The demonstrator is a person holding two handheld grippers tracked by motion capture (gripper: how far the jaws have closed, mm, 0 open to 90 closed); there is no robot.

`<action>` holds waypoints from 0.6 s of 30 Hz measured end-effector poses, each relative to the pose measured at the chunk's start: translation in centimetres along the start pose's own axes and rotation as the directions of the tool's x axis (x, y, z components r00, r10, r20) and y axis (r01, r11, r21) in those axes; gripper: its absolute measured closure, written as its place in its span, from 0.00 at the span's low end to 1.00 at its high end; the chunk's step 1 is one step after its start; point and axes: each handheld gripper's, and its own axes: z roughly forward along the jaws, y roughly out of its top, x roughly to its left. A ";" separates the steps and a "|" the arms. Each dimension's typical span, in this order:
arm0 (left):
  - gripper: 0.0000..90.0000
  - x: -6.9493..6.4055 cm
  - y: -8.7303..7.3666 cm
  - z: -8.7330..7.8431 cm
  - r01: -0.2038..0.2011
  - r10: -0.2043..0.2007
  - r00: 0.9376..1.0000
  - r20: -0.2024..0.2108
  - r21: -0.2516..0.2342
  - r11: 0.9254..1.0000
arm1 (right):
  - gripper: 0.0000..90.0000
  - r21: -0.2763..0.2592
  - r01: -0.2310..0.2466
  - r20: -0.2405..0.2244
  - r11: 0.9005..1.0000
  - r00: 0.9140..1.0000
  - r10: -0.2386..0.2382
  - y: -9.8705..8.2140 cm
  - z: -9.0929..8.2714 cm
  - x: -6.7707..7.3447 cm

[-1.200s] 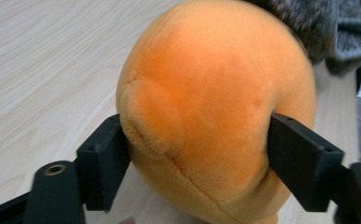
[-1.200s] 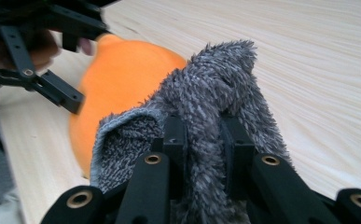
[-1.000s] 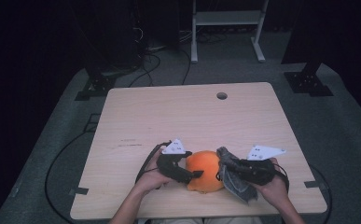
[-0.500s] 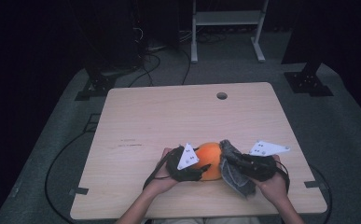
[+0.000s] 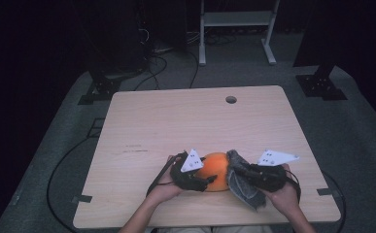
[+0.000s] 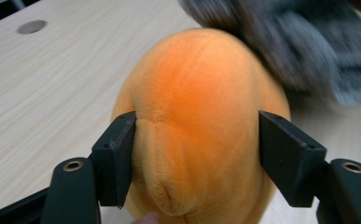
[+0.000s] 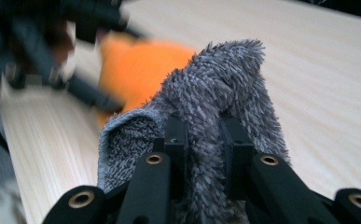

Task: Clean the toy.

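Note:
An orange plush toy [image 5: 216,170] lies near the front edge of the wooden table [image 5: 190,121], between my two grippers. My left gripper [image 5: 202,183] holds it from the left. In the left gripper view the pads [image 6: 117,154] dent the plush [image 6: 201,93] on both sides; the jaws have just been opening slightly, with the toy still between them. My right gripper [image 5: 244,174] is shut on a grey fluffy cloth [image 5: 244,189] that touches the toy's right side. In the right gripper view the cloth [image 7: 220,79] bunches up between the jaws [image 7: 204,126], with the toy [image 7: 145,60] blurred behind.
A round cable hole [image 5: 231,99] sits near the table's far edge. Beyond the table stands a white metal frame [image 5: 234,19]. Cables [image 5: 64,165] run over the grey floor at the left, and a black stand base [image 5: 321,85] sits at the far right.
My left gripper has shifted right and rolled over, and its jaws have closed round the orange plush. The right gripper with the cloth has kept still.

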 end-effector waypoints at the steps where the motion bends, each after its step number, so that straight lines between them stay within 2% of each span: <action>1: 0.37 -0.3 0.0 -0.1 -0.031 0.031 0.999 0.014 0.002 1.000 | 0.83 -0.016 -0.013 0.001 1.000 1.000 0.013 0.2 -0.1 -0.2; 3: 0.36 -0.5 0.0 -0.4 -0.063 0.063 0.998 0.021 0.009 0.998 | 0.83 -0.036 -0.025 0.013 0.999 1.000 0.026 0.6 -0.1 -0.6; 5: 0.31 -0.4 0.2 -0.6 -0.067 0.067 0.997 0.028 0.011 0.998 | 0.83 -0.006 -0.030 0.002 1.000 1.000 0.030 0.5 0.6 -0.8; 8: 0.20 -0.1 0.5 -0.6 -0.038 0.038 0.999 0.027 -0.002 0.999 | 0.83 0.019 -0.001 0.007 1.000 1.000 0.001 0.1 0.9 -0.2; 10: 0.18 -0.1 0.6 -0.3 -0.040 0.039 0.999 0.032 0.020 0.999 | 0.84 0.023 0.016 0.004 1.000 1.000 -0.017 0.1 0.7 0.2; 12: 0.19 -0.4 0.5 0.0 -0.051 0.050 0.998 0.036 0.029 0.998 | 0.84 0.027 0.033 0.009 0.999 0.999 -0.033 0.0 0.5 0.5; 14: 0.25 -0.8 0.5 0.2 -0.074 0.073 0.997 0.015 0.039 0.997 | 0.84 0.024 0.042 0.015 0.999 0.999 -0.043 0.1 0.3 0.9; 16: 0.29 -0.6 0.4 0.0 -0.067 0.067 0.998 0.011 0.047 0.997 | 0.84 0.018 0.056 0.024 0.998 0.998 -0.056 0.3 0.3 1.1; 18: 0.29 -0.4 0.1 -0.1 -0.050 0.049 0.999 0.020 0.034 0.998 | 0.84 0.014 0.047 0.019 0.999 0.999 -0.047 0.3 0.5 1.0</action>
